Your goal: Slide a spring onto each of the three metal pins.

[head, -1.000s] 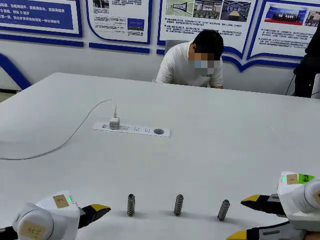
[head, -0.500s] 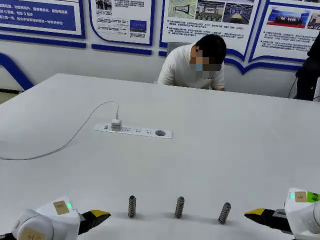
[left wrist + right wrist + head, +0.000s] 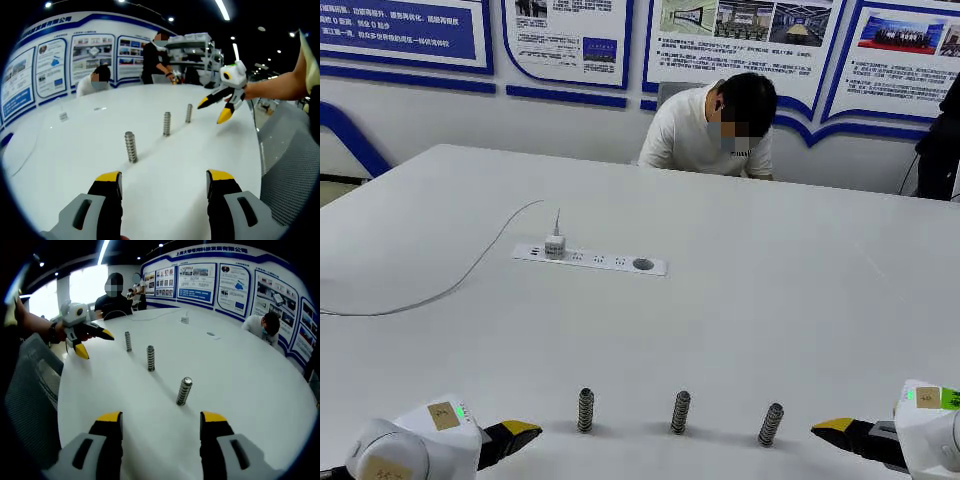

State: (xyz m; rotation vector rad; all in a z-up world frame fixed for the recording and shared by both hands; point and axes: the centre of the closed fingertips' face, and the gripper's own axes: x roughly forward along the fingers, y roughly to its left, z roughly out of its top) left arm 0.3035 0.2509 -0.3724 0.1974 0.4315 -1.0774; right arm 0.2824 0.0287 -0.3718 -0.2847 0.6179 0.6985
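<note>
Three metal pins stand upright in a row near the front edge of the white table [image 3: 720,260], each with a coiled spring around it: left pin [image 3: 585,410], middle pin [image 3: 681,412], right pin [image 3: 771,424]. In the left gripper view the nearest sprung pin [image 3: 131,147] stands ahead of my left gripper [image 3: 165,182], which is open and holds nothing. My left gripper [image 3: 515,433] sits at the lower left of the head view. My right gripper [image 3: 157,422] is open and empty, with a sprung pin [image 3: 184,390] just beyond its jaws. Its yellow fingertip [image 3: 835,426] shows at the lower right.
A white power strip [image 3: 590,260] with a plugged-in charger [image 3: 555,246] and a trailing cable [image 3: 450,285] lies mid-table. A person in a white shirt [image 3: 715,125] sits at the far side. Posters line the wall. A mesh chair [image 3: 285,165] stands beside the table.
The head camera has tilted up a little. My right gripper has drawn back toward the lower right, with less of it in view. The pins and springs have not moved.
</note>
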